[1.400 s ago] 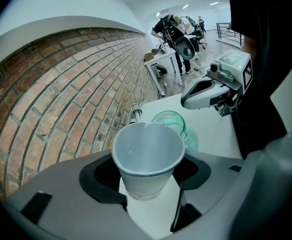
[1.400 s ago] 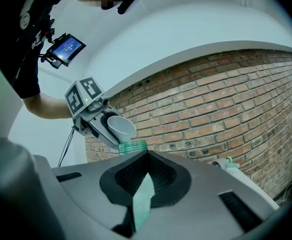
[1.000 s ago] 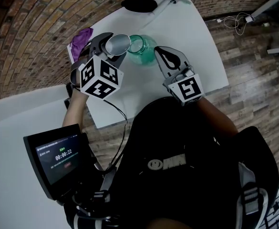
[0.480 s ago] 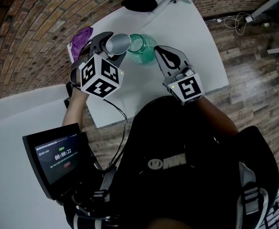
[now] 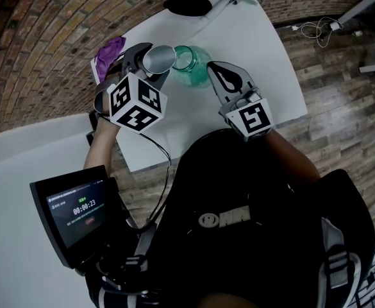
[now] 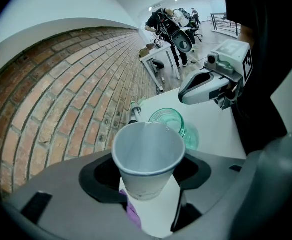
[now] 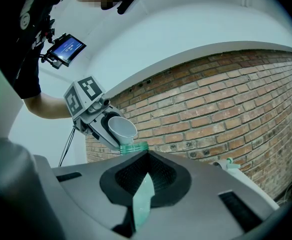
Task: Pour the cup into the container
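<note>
Could spill onto the white table [image 5: 264,63] if tipped too fast, or off to the side of the round see-through green container [image 6: 173,121]. Could squash the thin wall with too hard a squeeze, or drop it with too soft a squeeze. Could also bump the container and knock it over, with no grip on it.

Looks like a white paper cup [image 6: 146,151], wide at the top and small at the bottom. Tipped on its side, mouth toward the container. White and bare inside, with nothing to see in it. Held up in the air, just above and beside the container's open top. Pinched on 2 sides by the fingers of the left gripper [image 6: 146,179].

Right gripper [image 7: 146,156] just beside the container, fingertips together with nothing between them. Hard to tell whether touching the green wall or not.
</note>
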Available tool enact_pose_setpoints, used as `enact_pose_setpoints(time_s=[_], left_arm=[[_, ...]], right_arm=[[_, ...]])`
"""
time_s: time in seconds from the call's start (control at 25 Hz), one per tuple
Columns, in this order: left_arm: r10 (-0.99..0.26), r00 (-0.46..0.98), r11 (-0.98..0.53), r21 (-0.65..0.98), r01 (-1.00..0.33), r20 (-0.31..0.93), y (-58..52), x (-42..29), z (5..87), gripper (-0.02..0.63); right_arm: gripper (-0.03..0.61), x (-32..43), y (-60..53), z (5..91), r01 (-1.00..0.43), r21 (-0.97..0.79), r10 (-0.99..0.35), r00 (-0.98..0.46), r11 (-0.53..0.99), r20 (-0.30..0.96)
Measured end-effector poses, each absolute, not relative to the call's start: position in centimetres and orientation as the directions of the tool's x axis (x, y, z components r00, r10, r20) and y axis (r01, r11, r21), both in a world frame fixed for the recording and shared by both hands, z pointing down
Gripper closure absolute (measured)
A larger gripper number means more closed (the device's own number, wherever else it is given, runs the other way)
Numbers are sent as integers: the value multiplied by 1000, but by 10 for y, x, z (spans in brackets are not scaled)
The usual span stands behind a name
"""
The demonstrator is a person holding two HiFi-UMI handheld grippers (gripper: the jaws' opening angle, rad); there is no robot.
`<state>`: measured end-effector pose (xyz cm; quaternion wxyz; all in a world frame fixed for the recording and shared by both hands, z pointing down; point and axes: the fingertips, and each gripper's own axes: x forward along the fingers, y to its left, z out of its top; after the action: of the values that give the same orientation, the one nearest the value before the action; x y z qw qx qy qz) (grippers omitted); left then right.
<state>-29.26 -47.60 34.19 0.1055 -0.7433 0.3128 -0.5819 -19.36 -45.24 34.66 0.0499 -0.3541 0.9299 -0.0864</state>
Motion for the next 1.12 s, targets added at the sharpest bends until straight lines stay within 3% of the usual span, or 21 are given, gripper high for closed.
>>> enact_pose_setpoints(time_s=[1.12], left_arm=[[-588,97,-782,-534,-323,803,-477,-293,343,321]], right_arm=[[580,-192,-454,349,-658,-175,-672,-740,732,-28]])
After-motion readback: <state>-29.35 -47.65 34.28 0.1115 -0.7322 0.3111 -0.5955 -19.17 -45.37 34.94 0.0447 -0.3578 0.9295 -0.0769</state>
